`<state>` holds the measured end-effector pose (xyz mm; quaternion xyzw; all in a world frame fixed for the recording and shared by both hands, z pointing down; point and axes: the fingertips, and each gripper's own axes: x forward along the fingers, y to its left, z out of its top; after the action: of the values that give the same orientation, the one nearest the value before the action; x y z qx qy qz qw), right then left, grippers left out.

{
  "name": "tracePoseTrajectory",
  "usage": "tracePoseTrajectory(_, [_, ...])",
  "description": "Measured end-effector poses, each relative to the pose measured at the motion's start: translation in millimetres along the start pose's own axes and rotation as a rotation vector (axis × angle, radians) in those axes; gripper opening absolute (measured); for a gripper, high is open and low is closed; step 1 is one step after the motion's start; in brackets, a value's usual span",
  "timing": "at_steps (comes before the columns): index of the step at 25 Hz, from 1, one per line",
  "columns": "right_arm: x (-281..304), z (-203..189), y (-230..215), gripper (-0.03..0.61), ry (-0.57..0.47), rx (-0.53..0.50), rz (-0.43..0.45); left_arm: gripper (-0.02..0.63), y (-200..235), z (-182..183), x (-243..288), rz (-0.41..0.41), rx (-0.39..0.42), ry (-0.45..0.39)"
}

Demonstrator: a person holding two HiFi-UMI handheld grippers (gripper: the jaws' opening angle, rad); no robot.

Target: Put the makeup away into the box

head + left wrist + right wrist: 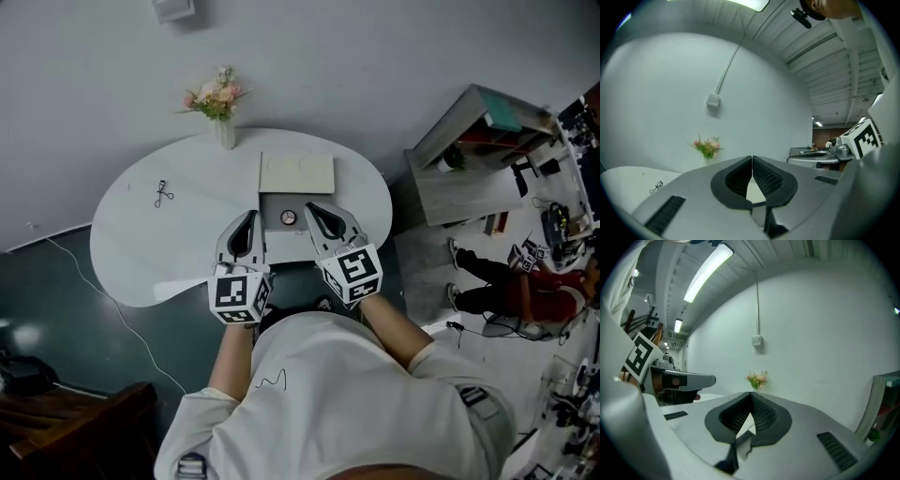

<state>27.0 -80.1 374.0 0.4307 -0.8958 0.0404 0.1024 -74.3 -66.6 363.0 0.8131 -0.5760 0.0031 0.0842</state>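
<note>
Left gripper (pixel 250 217) and right gripper (pixel 311 208): I see both closed tight, nothing between the jaws, held over the near side of the open box (pixel 274 208). One small round item (pixel 288 217) sits inside it. The eyelash curler (pixel 163 194) lies on the table (pixel 131 253), well left of the box.

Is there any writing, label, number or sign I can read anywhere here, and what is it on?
No readable text anywhere.
Left cube and right cube: black-and-white square patterns, not letters.
Shirt: a thin dark squiggle, no word.
Box lid: faint marks, too faint to read.
Shelf: things on it too small to read.
</note>
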Motion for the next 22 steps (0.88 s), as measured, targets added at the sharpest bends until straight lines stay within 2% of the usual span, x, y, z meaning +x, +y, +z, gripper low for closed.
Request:
tracePoseTrajectory(4, [-16,42,-19,-0.002,-0.090,-0.053,-0.014,0.021,-6,35,-5,0.033,0.045,-0.068])
tracePoseTrajectory(9, [-27,64,-35,-0.002,-0.140,-0.070,-0.026,0.021,-5,51,-16,0.077,0.071,-0.095])
tracePoseTrajectory(14, [-27,59,-42,-0.002,-0.132,-0.093,-0.034,0.021,-1,40,-16,0.112,0.052,-0.076])
tracePoseTrajectory(22, [-35,43,-48,-0.003,-0.099,-0.065,-0.035,0.021,-12,27,-17,0.105,0.040,-0.048])
